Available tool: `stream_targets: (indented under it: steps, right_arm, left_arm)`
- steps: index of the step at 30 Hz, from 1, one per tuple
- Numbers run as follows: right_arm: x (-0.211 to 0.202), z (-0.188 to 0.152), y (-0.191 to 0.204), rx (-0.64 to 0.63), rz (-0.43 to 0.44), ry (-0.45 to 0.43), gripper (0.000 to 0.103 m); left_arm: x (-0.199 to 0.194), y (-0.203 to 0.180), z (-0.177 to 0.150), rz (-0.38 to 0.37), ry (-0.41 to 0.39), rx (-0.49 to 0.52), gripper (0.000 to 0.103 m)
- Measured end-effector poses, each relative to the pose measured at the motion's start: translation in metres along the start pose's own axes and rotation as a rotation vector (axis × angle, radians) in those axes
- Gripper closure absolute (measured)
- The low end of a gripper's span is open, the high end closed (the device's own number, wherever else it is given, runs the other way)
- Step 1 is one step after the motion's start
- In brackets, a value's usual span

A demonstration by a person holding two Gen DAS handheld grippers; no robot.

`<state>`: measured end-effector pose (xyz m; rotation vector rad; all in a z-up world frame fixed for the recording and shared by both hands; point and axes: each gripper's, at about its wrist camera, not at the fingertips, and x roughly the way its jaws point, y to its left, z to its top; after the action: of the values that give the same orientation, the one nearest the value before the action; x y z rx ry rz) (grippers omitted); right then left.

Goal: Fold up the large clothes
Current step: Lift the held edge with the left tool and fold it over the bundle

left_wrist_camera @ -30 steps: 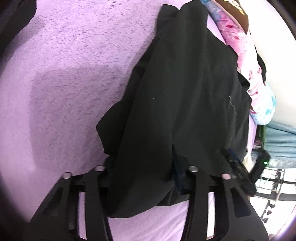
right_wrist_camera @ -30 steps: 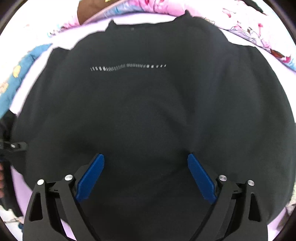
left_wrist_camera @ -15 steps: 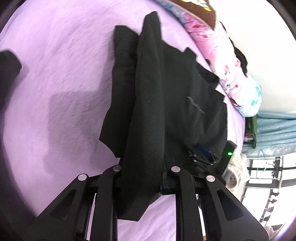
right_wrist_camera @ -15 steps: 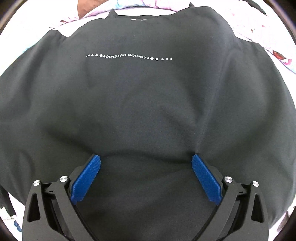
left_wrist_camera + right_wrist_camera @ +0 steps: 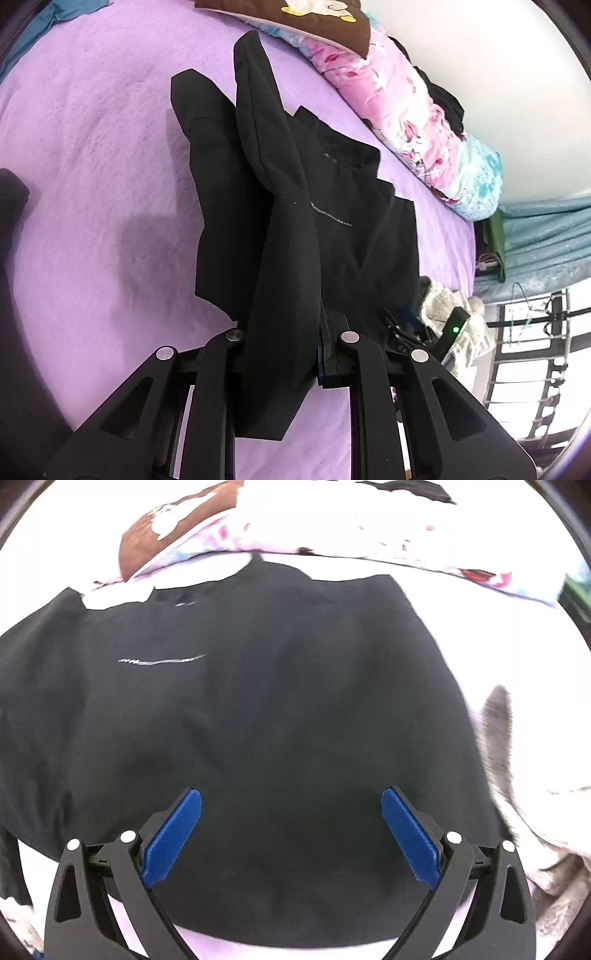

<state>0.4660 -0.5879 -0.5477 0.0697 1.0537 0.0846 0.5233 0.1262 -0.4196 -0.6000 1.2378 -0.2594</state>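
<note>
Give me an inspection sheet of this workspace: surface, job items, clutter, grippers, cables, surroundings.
Surface: purple fleece blanket covering the bed.
Job's things: black garment spread on the blanket, pale lettering line on its chest; one side fold lifted off the bed.
Clutter: pink floral quilt and brown cushion along the far edge; grey-beige cloth beside the garment; another dark cloth at the left edge.
Grippers: left gripper shut on the garment's raised fold; right gripper open above the garment's lower part, blue fingers wide apart.
Cables: nothing seen.
Surroundings: white wall, teal curtain, window bars.
</note>
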Motion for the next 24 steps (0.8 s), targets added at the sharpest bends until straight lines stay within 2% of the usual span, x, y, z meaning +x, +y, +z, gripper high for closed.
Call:
stream_targets:
  steps: [5, 8, 10, 16, 17, 20, 22, 24]
  right_arm:
    - [0.005, -0.012, -0.020, -0.017, -0.043, 0.037, 0.006]
    - [0.026, -0.023, -0.020, -0.054, -0.052, 0.128, 0.006]
    - [0.035, -0.029, -0.028, -0.023, -0.032, 0.161, 0.006]
    - [0.031, -0.031, -0.043, 0.035, 0.029, 0.124, 0.006]
    - [0.025, -0.031, -0.048, 0.062, 0.056, 0.101, 0.006]
    - [0.002, -0.035, -0.080, 0.200, 0.162, 0.028, 0.006]
    - [-0.017, -0.041, -0.102, 0.273, 0.191, -0.029, 0.006]
    - [-0.031, -0.049, -0.120, 0.308, 0.220, -0.060, 0.006]
  left_arm:
    - [-0.007, -0.054, -0.002, 0.051, -0.030, 0.128, 0.088]
    - [0.000, -0.103, -0.004, 0.078, -0.021, 0.240, 0.087]
    - [0.013, -0.144, -0.009, 0.112, 0.000, 0.329, 0.087]
    - [0.056, -0.236, -0.035, 0.171, 0.032, 0.523, 0.087]
    - [0.070, -0.254, -0.044, 0.193, 0.046, 0.582, 0.087]
    - [0.101, -0.278, -0.063, 0.201, 0.084, 0.625, 0.086]
    - [0.122, -0.294, -0.077, 0.227, 0.091, 0.676, 0.086]
    - [0.144, -0.308, -0.090, 0.220, 0.109, 0.691, 0.086]
